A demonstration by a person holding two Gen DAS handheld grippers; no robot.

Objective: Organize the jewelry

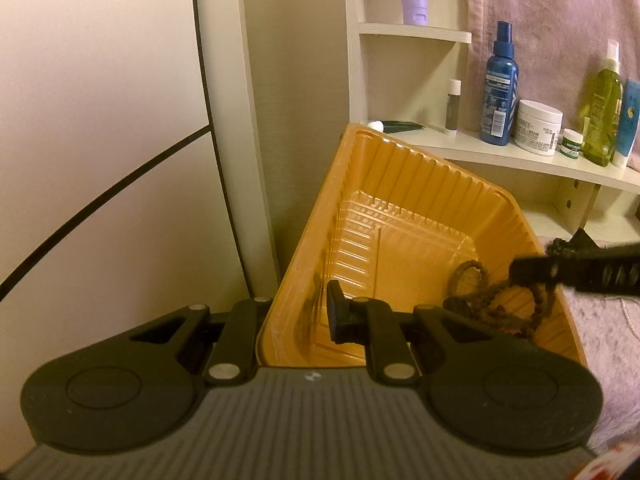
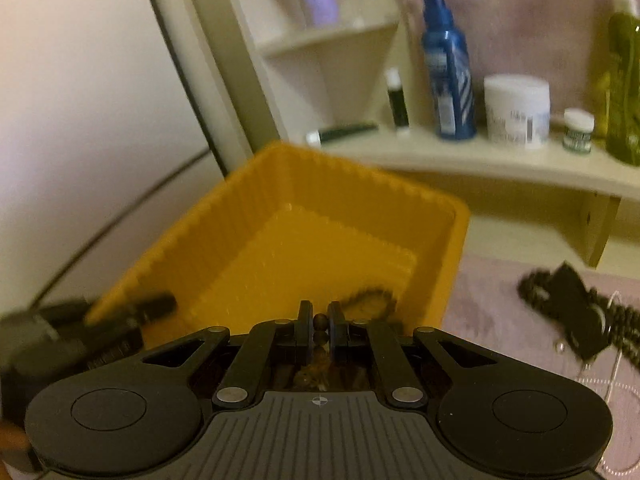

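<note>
A dim, warm-lit room corner. A cream wall (image 1: 100,80) crossed by thin dark lines fills nine o'clock. At two o'clock, pale wooden shelves (image 1: 500,156) hold toiletry bottles (image 1: 500,92) and jars (image 1: 538,126), backed by pink cloth (image 1: 552,20). Pink fabric (image 2: 500,292) covers the surface at four o'clock.

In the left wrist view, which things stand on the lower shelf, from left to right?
Lying dark green tube → slim stick with white cap → blue spray bottle → large white jar → small white jar → yellow-green bottle → light blue tube.
</note>
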